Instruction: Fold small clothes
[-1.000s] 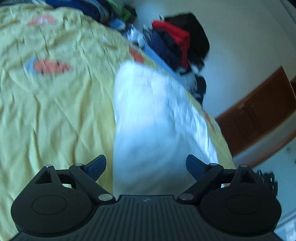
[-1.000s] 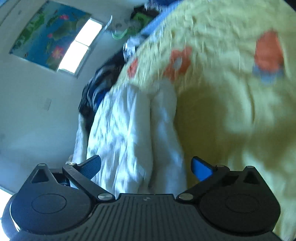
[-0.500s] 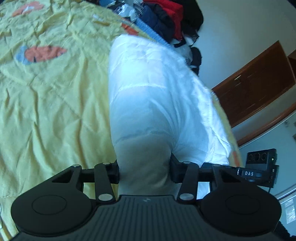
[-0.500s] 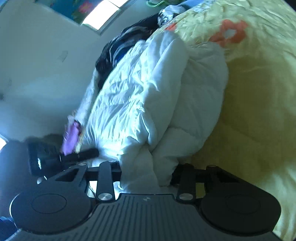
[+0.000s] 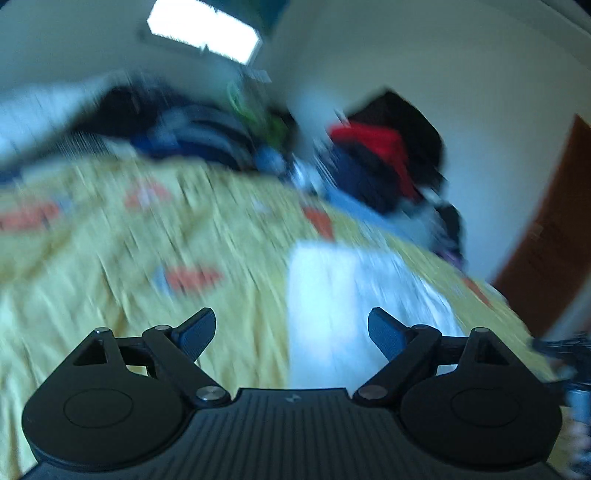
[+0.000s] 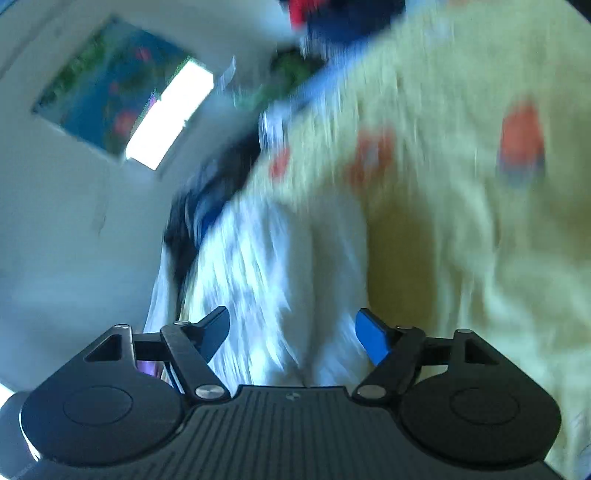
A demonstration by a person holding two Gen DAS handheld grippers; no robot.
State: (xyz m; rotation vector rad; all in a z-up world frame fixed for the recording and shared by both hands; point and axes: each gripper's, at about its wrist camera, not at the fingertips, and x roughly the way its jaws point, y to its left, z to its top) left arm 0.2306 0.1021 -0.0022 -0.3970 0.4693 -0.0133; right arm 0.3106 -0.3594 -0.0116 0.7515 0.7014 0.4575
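A white garment (image 5: 347, 295) lies folded on the yellow bedspread (image 5: 110, 280), ahead and slightly right of my left gripper (image 5: 291, 332). That gripper is open and empty, its blue pads apart above the bed. In the right wrist view the same white garment (image 6: 273, 280) lies bunched near the bed's edge, just in front of my right gripper (image 6: 291, 328), which is open and empty. Both views are blurred by motion.
A heap of dark, red and blue clothes (image 5: 369, 162) is piled at the far side of the bed against the wall. A window (image 5: 203, 29) is above. A brown wooden door (image 5: 554, 236) stands at the right. The bedspread (image 6: 480, 221) has orange patches.
Half a second ago both grippers were shut on the white garment. Both have let go, opened and pulled back; the garment now lies on the bed.
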